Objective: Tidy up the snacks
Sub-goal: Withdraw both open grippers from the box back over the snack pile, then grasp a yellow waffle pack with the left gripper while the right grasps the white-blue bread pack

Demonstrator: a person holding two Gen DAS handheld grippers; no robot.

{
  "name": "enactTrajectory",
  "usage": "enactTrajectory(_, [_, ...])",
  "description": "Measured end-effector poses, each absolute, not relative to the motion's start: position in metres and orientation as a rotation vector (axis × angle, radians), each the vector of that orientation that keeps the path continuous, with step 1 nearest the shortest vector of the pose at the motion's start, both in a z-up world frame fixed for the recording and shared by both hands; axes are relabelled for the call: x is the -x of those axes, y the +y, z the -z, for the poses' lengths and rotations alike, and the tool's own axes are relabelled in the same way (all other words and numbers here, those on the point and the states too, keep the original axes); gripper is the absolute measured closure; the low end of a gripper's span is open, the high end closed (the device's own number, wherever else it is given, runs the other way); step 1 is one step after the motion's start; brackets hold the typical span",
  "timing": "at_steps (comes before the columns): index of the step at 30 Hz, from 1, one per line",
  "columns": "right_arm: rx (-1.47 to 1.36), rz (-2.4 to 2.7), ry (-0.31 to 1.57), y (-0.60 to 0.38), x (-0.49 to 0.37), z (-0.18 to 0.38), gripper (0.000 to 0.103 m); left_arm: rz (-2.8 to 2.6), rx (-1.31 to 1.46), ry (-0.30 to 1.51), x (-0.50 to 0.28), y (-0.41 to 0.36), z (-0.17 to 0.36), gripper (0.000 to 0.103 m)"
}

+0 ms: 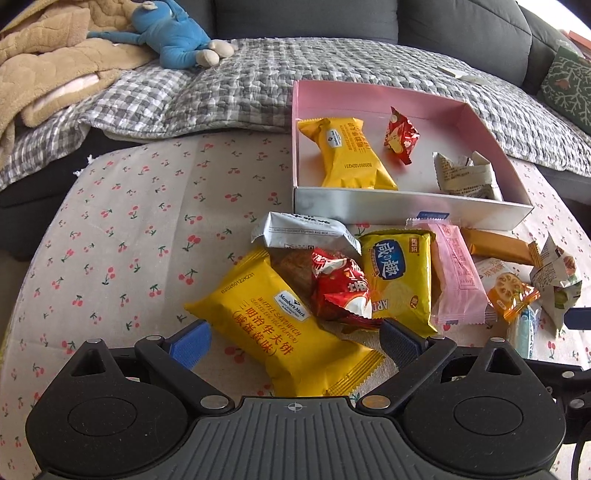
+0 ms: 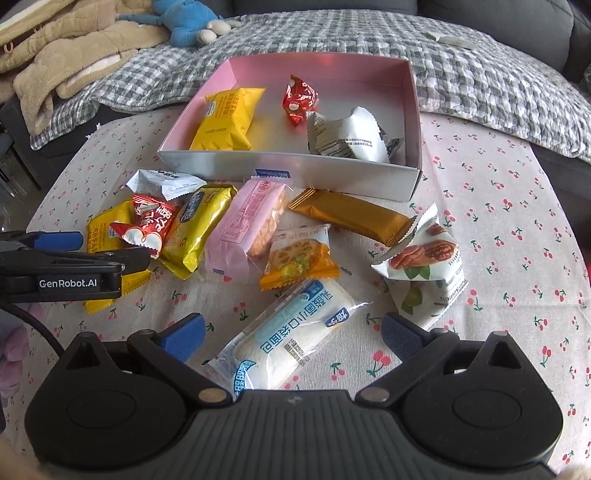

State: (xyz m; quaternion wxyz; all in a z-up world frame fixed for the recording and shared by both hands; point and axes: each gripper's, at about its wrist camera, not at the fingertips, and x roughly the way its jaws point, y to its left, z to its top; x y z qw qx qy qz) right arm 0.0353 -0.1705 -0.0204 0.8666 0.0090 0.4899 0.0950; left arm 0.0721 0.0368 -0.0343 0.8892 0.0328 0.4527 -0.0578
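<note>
A pink-lined box point(image 1: 406, 212) point(image 2: 295, 168) holds a yellow waffle pack point(image 1: 349, 153), a red candy point(image 1: 400, 138) and a white packet point(image 1: 467, 177). Several loose snacks lie in front of it. My left gripper point(image 1: 295, 341) is open, its jaws either side of a yellow waffle sandwich pack point(image 1: 280, 325), with a red snack bag point(image 1: 341, 291) just ahead; it also shows in the right wrist view point(image 2: 107, 249). My right gripper point(image 2: 293, 332) is open, its jaws either side of a blue-and-white bread pack point(image 2: 291, 339).
Other loose snacks: a yellow chip pack point(image 2: 197, 230), pink wafer pack point(image 2: 247, 225), gold bar point(image 2: 351, 216), orange lotus packet point(image 2: 299, 258), walnut packet point(image 2: 424, 269). Cherry-print tablecloth point(image 2: 498, 221) covers the table. Sofa with grey checked quilt point(image 1: 229, 88) and blue plush toy point(image 1: 173, 33) lies behind.
</note>
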Motion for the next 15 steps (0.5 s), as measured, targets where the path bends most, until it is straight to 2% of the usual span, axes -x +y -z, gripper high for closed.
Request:
enactTrajectory(4, [0.017,-0.173,1.044,-0.172,-0.039,0.029,0.005,0.121,-0.108,0.964,-0.071,0.039,0.041,0.006])
enactTrajectory(15, [0.009,-0.193,1.065,-0.195,-0.03,0.029,0.005,0.108,-0.155,0.963,-0.057,0.079,0.043,0.006])
